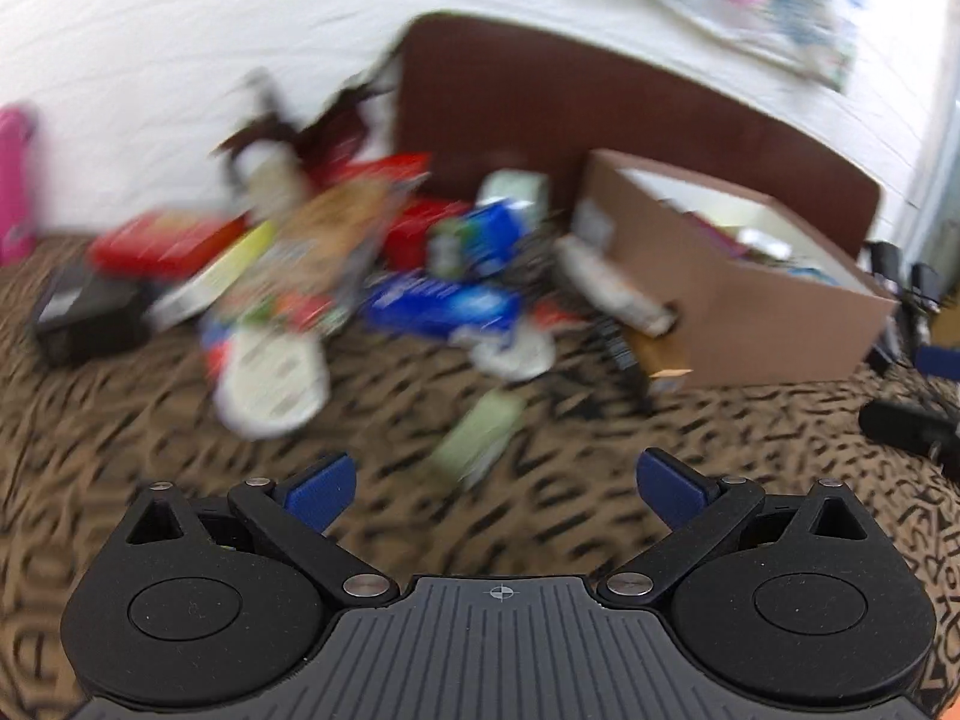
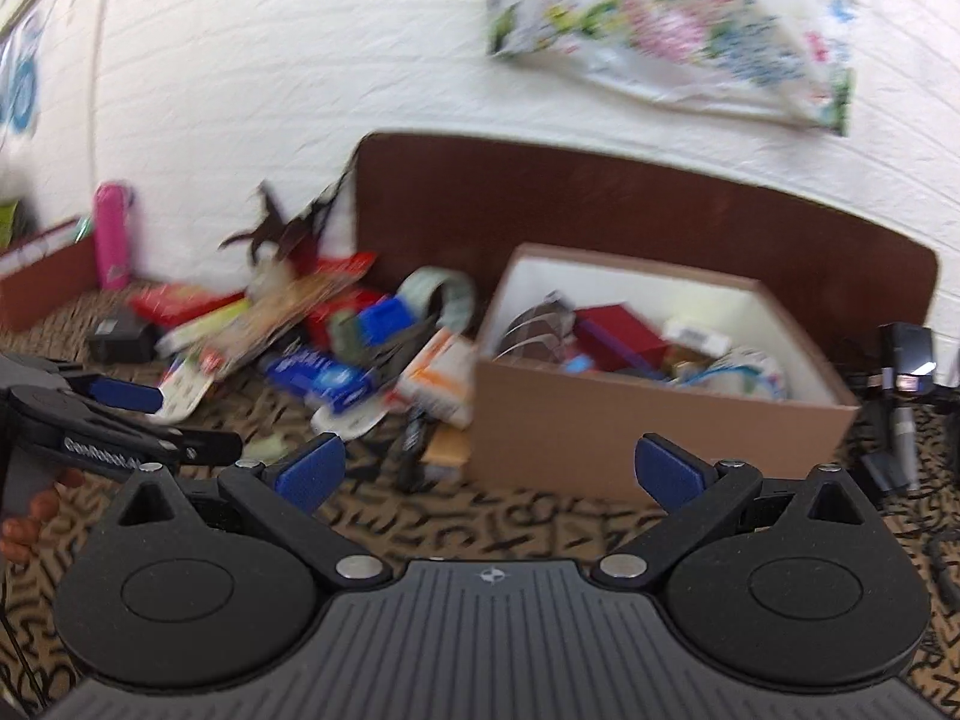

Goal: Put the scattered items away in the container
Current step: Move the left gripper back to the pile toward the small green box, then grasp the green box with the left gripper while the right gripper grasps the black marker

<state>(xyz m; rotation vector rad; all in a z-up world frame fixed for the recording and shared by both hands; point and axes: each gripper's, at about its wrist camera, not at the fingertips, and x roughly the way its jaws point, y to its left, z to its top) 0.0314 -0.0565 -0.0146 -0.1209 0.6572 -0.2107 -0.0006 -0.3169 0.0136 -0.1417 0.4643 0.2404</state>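
Both tongs are released and carry nothing: the left tongs (image 1: 491,483) and the right tongs (image 2: 489,471) each show two blue ribbed pads spread wide on black linkage arms above a grooved grey body. Only the right wrist view catches the left tongs from the side, at its near left edge, with fingers (image 2: 27,519) of a hand below them; it also looks down into the cardboard box (image 2: 654,426), whose white inner walls surround a red carton, curved brown pieces and white packets. The left wrist view is badly blurred and shows the box more from its brown left wall. The scattered items (image 1: 336,252) lie heaped to the left of the box, partly touching it: red flat cartons, a blue glossy packet (image 1: 441,303), a round white blister card (image 1: 273,378), a pale green pouch (image 1: 480,441) lying nearer. All rest on a brown cloth surface (image 2: 540,522) with black squiggles, backed by a dark brown board (image 2: 600,198) and a white ribbed wall. A pink bottle (image 2: 112,234) stands far left.
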